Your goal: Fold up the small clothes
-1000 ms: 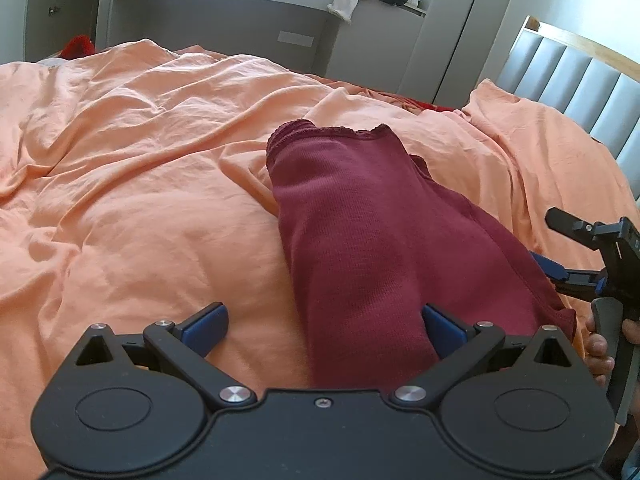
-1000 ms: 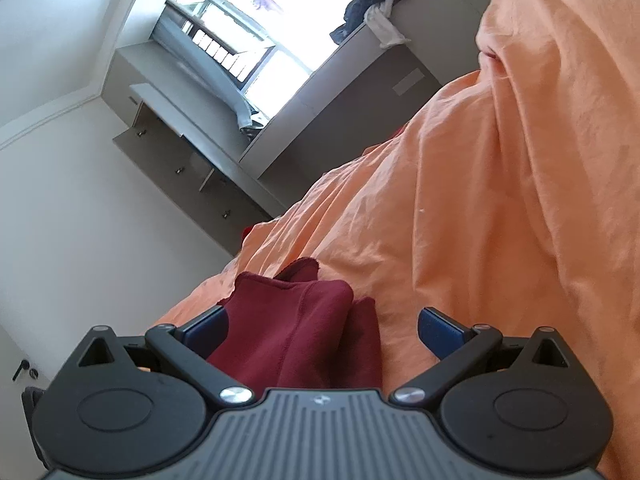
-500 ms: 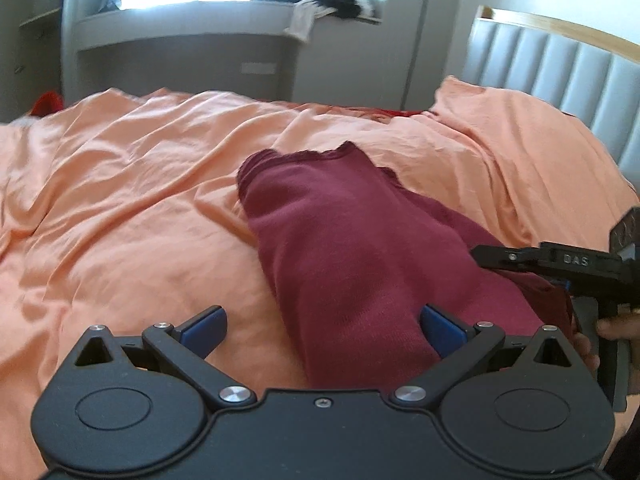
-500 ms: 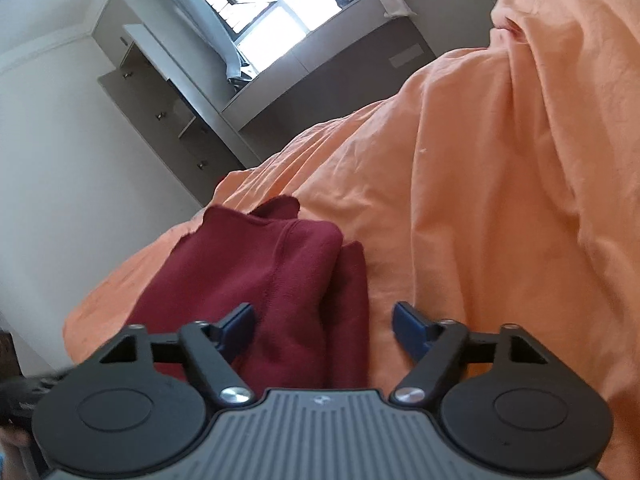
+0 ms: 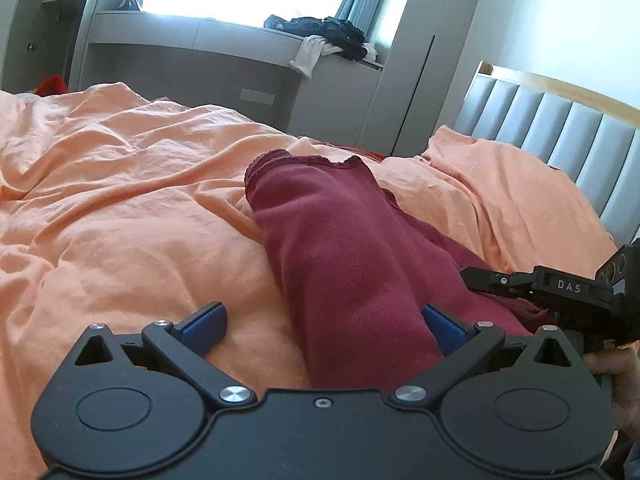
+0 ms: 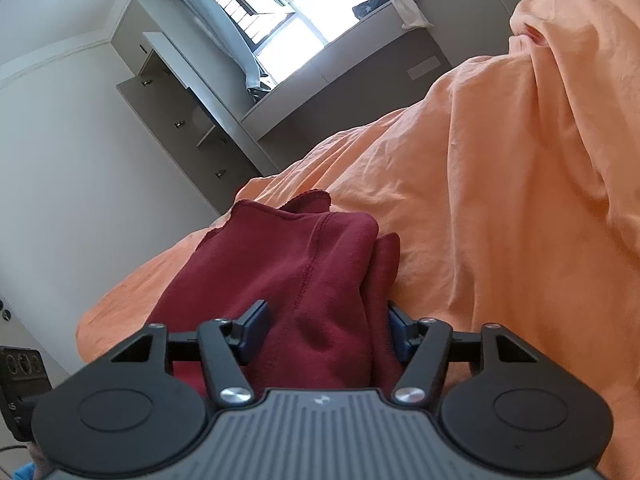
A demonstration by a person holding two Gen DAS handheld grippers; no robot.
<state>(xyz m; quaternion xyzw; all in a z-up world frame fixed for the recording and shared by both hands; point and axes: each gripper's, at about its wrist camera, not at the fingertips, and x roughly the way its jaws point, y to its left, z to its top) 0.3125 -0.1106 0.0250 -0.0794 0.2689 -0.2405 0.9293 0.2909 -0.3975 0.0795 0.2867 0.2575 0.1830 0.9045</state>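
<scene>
A dark red knitted garment (image 5: 344, 256) lies folded lengthwise on the orange bedcover (image 5: 120, 216). My left gripper (image 5: 324, 324) is open, its blue pads wide apart at the garment's near end, the right pad against the cloth. The right gripper (image 5: 560, 292) shows at the right edge of the left wrist view, beside the garment. In the right wrist view my right gripper (image 6: 328, 328) has its jaws narrowed around a thick fold of the red garment (image 6: 288, 264), the pads touching the cloth on both sides.
The grey padded headboard (image 5: 560, 136) stands at the right. A grey window bench (image 5: 224, 52) with a pile of dark and white clothes (image 5: 328, 36) runs along the far wall. Grey drawers (image 6: 188, 120) stand by the window. A red item (image 5: 52, 84) lies at far left.
My right gripper has narrowed its jaws from wide open onto the garment's fold and moved in over it. My left gripper stays open at the near end.
</scene>
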